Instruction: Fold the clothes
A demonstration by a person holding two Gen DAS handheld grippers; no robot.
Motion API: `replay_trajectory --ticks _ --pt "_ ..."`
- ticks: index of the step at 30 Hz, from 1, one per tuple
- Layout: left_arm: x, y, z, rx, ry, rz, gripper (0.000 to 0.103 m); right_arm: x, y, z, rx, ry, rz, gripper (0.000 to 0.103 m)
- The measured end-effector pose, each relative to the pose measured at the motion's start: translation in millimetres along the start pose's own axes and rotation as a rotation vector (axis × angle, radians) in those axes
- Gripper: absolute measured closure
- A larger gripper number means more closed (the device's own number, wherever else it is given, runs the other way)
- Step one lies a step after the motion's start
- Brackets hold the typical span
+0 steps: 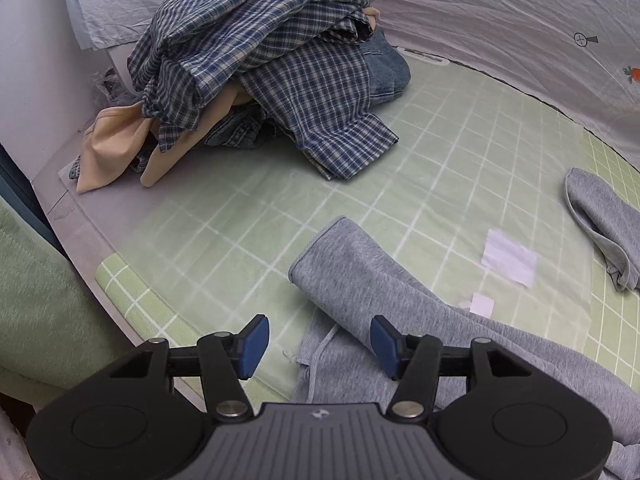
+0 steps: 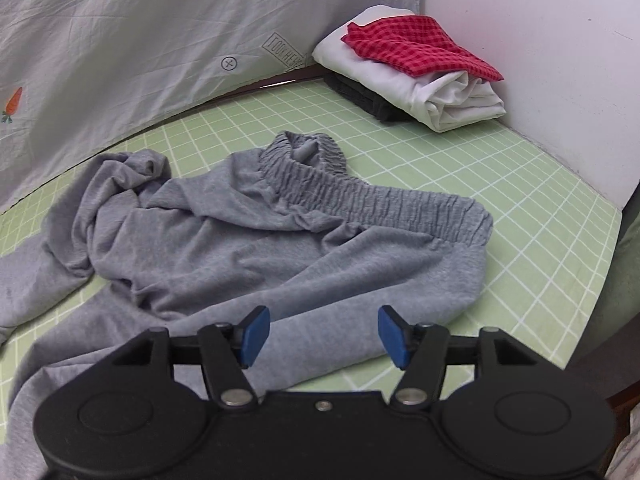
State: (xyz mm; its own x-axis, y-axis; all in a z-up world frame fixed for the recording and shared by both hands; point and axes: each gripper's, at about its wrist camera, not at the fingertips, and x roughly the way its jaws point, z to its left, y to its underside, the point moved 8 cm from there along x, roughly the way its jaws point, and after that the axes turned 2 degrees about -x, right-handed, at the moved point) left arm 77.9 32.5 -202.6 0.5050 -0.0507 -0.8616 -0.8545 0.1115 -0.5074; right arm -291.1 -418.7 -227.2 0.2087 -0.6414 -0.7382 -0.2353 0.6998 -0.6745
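Handling grey sweatpants (image 2: 248, 248): soft, limp, light; we'd grip the elastic waistband (image 2: 360, 196). Left gripper (image 1: 319, 340) and right gripper (image 2: 323, 334) both released, empty.

A bedroom at home: green checked bedsheet (image 2: 500, 184), carrot-print cloth (image 2: 120, 48) along the wall, clothes heap (image 1: 256, 68) and folded stack (image 2: 416, 68) in the corners.

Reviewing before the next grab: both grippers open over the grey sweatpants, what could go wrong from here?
1. The grey sweatpants lie bunched with one leg twisted, so a fold now may lock in wrinkles.
2. The left gripper sits over a leg cuff; it may pinch only one layer.
3. The unfolded plaid pile lies close by; a dragged leg could snag it.
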Motion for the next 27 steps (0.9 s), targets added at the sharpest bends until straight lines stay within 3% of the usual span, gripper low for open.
replay_trajectory --ticks 6,11,16,21,27 --pt "15.9 -17.5 0.6 0.091 0.089 0.023 0.043 -35.3 30.4 73.4 0.001 -0.162 -0.006 0.043" --pt "28.1 -20.8 3.2 0.106 0.132 0.054 0.045 -52.9 53.6 117.3 -0.018 -0.284 0.027 0.052" --pt "35.5 -24.0 5.5 0.117 0.147 0.071 0.073 -60.0 62.3 140.1 -0.039 -0.329 0.041 0.052" --pt "40.0 -26.5 5.6 0.119 0.155 0.079 0.082 -60.1 58.0 148.8 -0.066 -0.339 0.036 0.056" --pt "39.8 -26.9 1.6 0.158 0.167 0.073 0.097 -58.6 50.2 153.1 -0.077 -0.333 0.03 0.094"
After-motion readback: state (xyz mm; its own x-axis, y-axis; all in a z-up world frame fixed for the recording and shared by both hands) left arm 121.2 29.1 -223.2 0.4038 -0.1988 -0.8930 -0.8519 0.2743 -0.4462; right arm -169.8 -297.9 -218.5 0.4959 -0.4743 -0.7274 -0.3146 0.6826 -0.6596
